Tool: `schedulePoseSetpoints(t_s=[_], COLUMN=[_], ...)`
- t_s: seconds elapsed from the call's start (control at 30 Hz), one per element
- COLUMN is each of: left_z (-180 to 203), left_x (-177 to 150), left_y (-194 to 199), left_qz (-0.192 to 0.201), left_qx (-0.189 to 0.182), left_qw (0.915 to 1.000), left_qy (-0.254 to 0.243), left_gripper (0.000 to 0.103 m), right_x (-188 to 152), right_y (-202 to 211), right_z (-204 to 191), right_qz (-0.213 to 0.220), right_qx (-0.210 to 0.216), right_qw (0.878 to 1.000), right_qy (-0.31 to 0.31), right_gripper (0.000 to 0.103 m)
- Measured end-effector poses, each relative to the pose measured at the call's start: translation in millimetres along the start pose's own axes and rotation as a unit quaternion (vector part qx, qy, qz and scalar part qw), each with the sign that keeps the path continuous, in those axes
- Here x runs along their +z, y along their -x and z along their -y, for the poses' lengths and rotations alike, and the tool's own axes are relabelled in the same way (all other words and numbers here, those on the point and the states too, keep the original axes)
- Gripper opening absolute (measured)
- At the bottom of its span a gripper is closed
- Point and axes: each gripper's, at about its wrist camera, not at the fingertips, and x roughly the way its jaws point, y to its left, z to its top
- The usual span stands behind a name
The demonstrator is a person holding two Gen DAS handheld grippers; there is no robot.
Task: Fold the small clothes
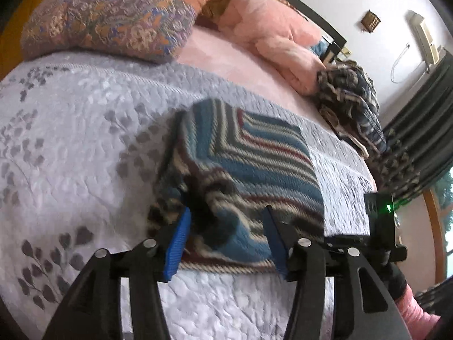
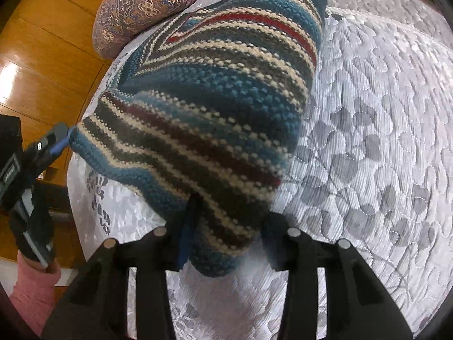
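A striped knit garment point(image 1: 249, 164) in blue, cream, grey and dark red lies partly folded on the quilted grey bedspread point(image 1: 70, 141). My left gripper point(image 1: 226, 243) has its blue pads pressed on a bunched near edge of it, and the cloth there is lifted. In the right wrist view the garment point(image 2: 215, 99) rises like a tent. My right gripper point(image 2: 226, 243) is shut on its lowest bunched corner. The left gripper point(image 2: 61, 138) pinches the far left corner. The right gripper's body point(image 1: 379, 212), with a green light, sits at the garment's right edge.
A paisley pillow point(image 1: 107, 17) and a pink blanket point(image 1: 271, 36) lie at the head of the bed. A heap of dark striped clothes point(image 1: 351, 99) sits at the right bed edge by dark curtains point(image 1: 419, 119). Wooden panelling point(image 2: 42, 56) lies beyond the left edge.
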Motion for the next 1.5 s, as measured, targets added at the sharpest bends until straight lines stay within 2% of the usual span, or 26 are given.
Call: schedulePoseSetpoints(t_s=[0.13, 0.3, 0.37, 0.4, 0.43, 0.53, 0.67, 0.8, 1.0, 1.2, 1.37, 1.5], left_z=[16, 24, 19, 14, 10, -2, -8, -15, -30, -45, -45, -45], left_x=[-3, -7, -8, -8, -8, -9, -10, -15, -23, -29, -32, -32], left_y=[-11, -30, -37, -41, -42, -35, -14, -5, -24, -47, -54, -52], left_qz=[-0.002, -0.016, -0.024, -0.031, -0.034, -0.027, -0.003, 0.003, -0.004, -0.018, -0.022, -0.024], left_qx=[0.028, 0.069, 0.079, 0.082, 0.076, 0.048, 0.030, 0.026, 0.038, 0.032, 0.034, 0.028], left_qw=[0.9991, 0.9957, 0.9951, 0.9950, 0.9957, 0.9984, 0.9995, 0.9994, 0.9987, 0.9991, 0.9990, 0.9993], left_qy=[-0.031, -0.060, -0.054, -0.047, -0.040, -0.015, -0.012, -0.021, -0.033, -0.018, -0.017, -0.009], left_gripper=[0.058, 0.057, 0.041, 0.025, 0.019, 0.013, 0.012, 0.011, 0.012, 0.012, 0.013, 0.017], right_x=[-2, -5, -6, -7, -8, -11, -15, -19, -23, -23, -24, -24], right_y=[-1, -1, -1, -1, -1, -1, -2, 0, 1, -1, -4, -6], right_z=[-9, -15, -18, -19, -19, -23, -30, -37, -43, -43, -43, -42], right_qz=[0.004, 0.012, 0.016, 0.017, 0.018, 0.022, 0.028, 0.034, 0.040, 0.041, 0.041, 0.041], right_qx=[-0.025, -0.052, -0.061, -0.065, -0.067, -0.076, -0.087, -0.094, -0.114, -0.118, -0.122, -0.121], right_qw=[1.000, 0.998, 0.997, 0.997, 0.997, 0.995, 0.994, 0.992, 0.988, 0.987, 0.986, 0.987], right_qy=[0.014, 0.032, 0.040, 0.044, 0.045, 0.054, 0.066, 0.079, 0.099, 0.103, 0.103, 0.100], right_gripper=[0.041, 0.041, 0.041, 0.041, 0.041, 0.041, 0.041, 0.041, 0.041, 0.041, 0.041, 0.042])
